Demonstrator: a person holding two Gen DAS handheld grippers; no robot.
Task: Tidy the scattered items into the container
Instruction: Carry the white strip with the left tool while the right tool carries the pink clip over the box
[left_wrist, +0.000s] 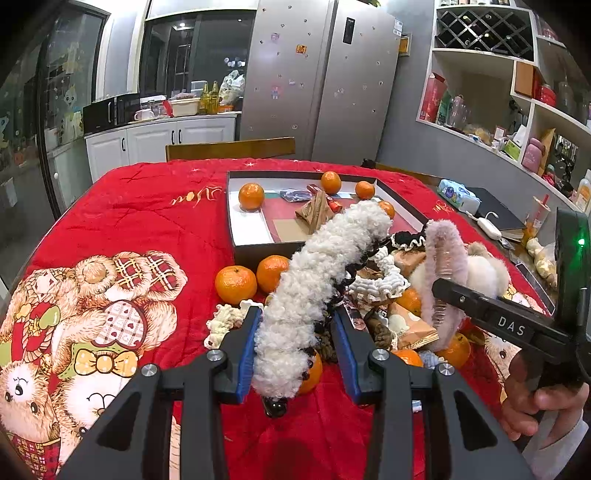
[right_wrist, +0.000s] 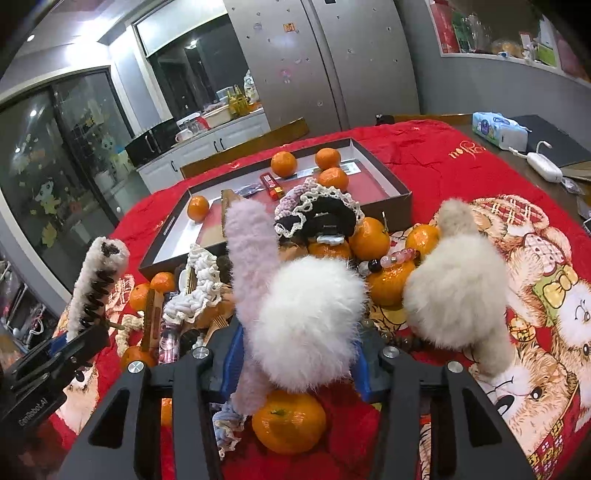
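The left gripper (left_wrist: 295, 347) held a white fleecy hair claw clip (left_wrist: 321, 280) between its blue pads, raised at a slant above the pile, its black teeth showing along one side. The right gripper (right_wrist: 295, 354) had a pink fuzzy hair clip (right_wrist: 251, 266) with a white pompom (right_wrist: 306, 325) between its jaws; whether the pads truly pressed on it could not be told, because the fur hid the contact. The shallow open box (left_wrist: 236, 236) lay just beyond the heap on the red quilt (left_wrist: 147, 221), already holding several mandarins (left_wrist: 251, 196) and small packets.

To do this step well, each clip probably needed to be carried forward over the near wall of the box before letting go, high enough that its trailing end cleared the rim. The right hold looked the less sure, so it likely deserved a firmer squeeze on the clip's hard core, not the fluff. Lifting straight up first would avoid dragging the ruffled scrunchies (right_wrist: 317, 210) and loose mandarins along.
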